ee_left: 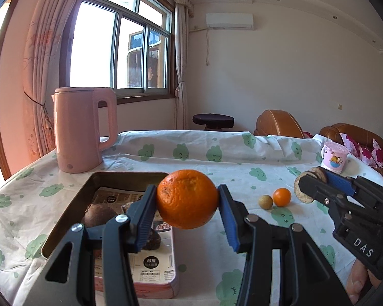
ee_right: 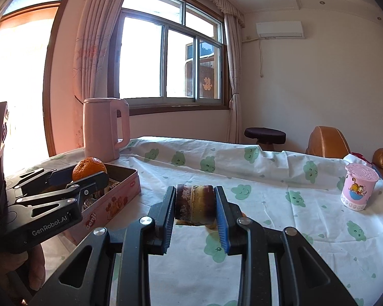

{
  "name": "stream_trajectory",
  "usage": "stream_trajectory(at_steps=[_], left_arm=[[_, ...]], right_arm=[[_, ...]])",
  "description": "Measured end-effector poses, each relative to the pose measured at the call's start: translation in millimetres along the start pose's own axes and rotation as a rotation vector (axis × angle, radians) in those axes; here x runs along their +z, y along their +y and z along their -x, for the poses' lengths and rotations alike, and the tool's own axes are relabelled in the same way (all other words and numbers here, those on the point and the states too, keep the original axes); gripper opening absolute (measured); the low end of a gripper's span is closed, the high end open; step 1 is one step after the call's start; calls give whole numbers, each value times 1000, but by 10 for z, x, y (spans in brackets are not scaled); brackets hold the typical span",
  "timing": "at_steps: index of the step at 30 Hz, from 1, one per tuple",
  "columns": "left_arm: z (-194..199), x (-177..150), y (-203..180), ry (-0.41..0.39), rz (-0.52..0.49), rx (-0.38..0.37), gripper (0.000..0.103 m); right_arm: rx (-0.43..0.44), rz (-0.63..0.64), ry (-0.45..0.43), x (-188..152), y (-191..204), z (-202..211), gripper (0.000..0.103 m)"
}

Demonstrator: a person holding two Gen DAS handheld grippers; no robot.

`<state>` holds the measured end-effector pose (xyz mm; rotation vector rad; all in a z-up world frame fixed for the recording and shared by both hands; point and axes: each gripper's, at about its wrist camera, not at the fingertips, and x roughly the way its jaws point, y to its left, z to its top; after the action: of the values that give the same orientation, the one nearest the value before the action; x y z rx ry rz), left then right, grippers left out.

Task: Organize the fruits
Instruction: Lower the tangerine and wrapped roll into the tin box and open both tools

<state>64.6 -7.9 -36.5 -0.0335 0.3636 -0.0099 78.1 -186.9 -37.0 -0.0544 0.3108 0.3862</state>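
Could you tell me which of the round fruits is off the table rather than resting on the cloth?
The large orange, clamped in the left gripper above the tin; the small orange fruit and greenish fruit lie on the cloth.

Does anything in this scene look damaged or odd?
The piece in the right gripper is a cut fruit chunk with a browned, mottled face, not whole fruit. The orange looks sound.

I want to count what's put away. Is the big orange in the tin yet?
Not yet. The big orange is held above the tin by the left hand-held gripper.
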Motion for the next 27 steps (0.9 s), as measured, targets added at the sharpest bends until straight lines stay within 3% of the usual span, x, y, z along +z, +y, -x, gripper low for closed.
stream_trajectory(at_steps=[16,27], left_arm=[[118,-63,692,36,69,151,50],[96,-167,925,87,104,176,50]], right_arm=[[172,50,10,229,713,-258,31],[254,97,55,197,1114,-485,31]])
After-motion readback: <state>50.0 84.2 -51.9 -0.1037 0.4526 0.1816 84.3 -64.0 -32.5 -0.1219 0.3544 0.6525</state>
